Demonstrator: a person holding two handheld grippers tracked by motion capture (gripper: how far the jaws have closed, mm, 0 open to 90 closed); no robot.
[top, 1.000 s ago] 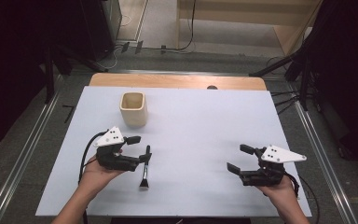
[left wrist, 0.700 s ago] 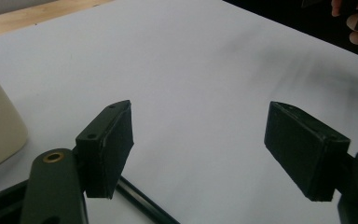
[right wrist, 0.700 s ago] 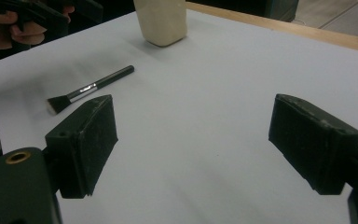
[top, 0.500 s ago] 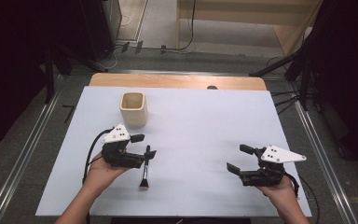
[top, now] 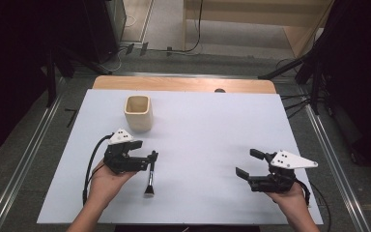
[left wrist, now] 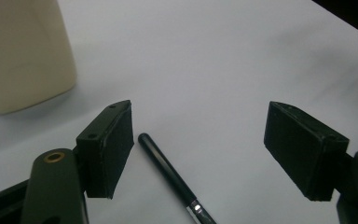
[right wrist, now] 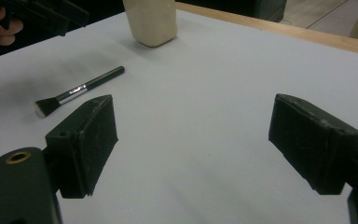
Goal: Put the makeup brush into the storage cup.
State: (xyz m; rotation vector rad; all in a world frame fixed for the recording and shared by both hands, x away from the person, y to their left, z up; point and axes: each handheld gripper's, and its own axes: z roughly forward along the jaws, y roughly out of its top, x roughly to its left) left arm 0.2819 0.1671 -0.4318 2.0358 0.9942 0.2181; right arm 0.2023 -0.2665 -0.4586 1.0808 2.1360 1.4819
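Observation:
A black-handled brush [top: 149,176] with a silver ferrule lies on the white table [top: 207,130], bristles toward the person. My left gripper [top: 146,152] is open at the brush's handle end. In the left gripper view the handle tip [left wrist: 144,140] lies between the open jaws of that gripper [left wrist: 198,135], closer to the left one and apart from both. A cream square cup [top: 138,112] stands upright just beyond. My right gripper [top: 246,163] is open and holds nothing at the table's right front; the right gripper view shows it [right wrist: 196,126], the brush [right wrist: 79,91] and the cup [right wrist: 151,21].
A wooden strip [top: 183,83] runs along the table's far edge. Metal rails [top: 331,154] flank both sides. The other hand [right wrist: 0,23] with its gripper appears at the top left of the right gripper view. Open white surface lies between the two grippers.
My left gripper has edged slightly right toward the brush handle. The brush, the cup and the right gripper have stayed put.

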